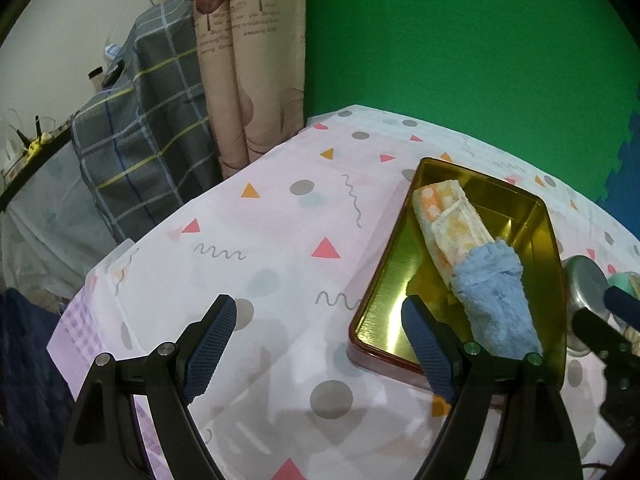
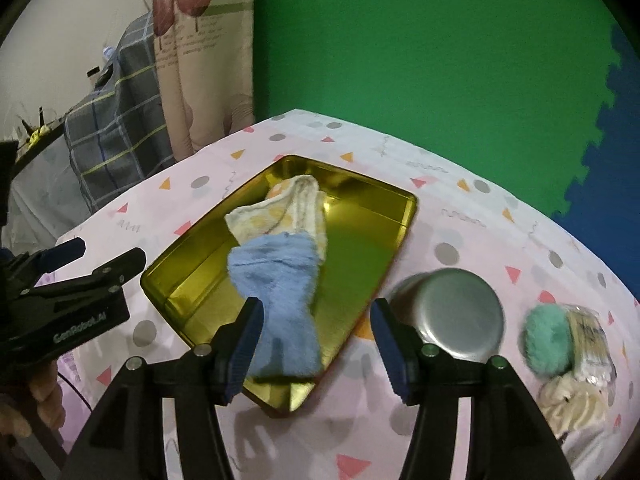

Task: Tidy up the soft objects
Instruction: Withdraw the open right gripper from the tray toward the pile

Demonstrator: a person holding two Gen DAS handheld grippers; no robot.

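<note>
A gold tray [image 1: 516, 216] [image 2: 360, 248] sits on the patterned tablecloth. A rolled yellow-and-orange cloth [image 1: 448, 216] [image 2: 280, 208] lies in it. A blue fluffy towel [image 1: 496, 292] [image 2: 280, 280] lies partly over that cloth's near end, reaching the tray's near rim. My right gripper [image 2: 316, 312] hovers open over the tray's near edge; its left finger is close beside the towel without pressing it. My left gripper [image 1: 319, 308] is open and holds nothing, its right finger over the tray's near-left corner.
An upturned metal cup [image 2: 456, 312] [image 1: 586, 280] stands right of the tray. Further right lie a teal fluffy ball [image 2: 546, 340], a clear packet [image 2: 592, 340] and a cream soft item [image 2: 568, 400]. A green wall [image 2: 400, 60] backs the table; plaid-covered furniture [image 1: 140, 140] stands left.
</note>
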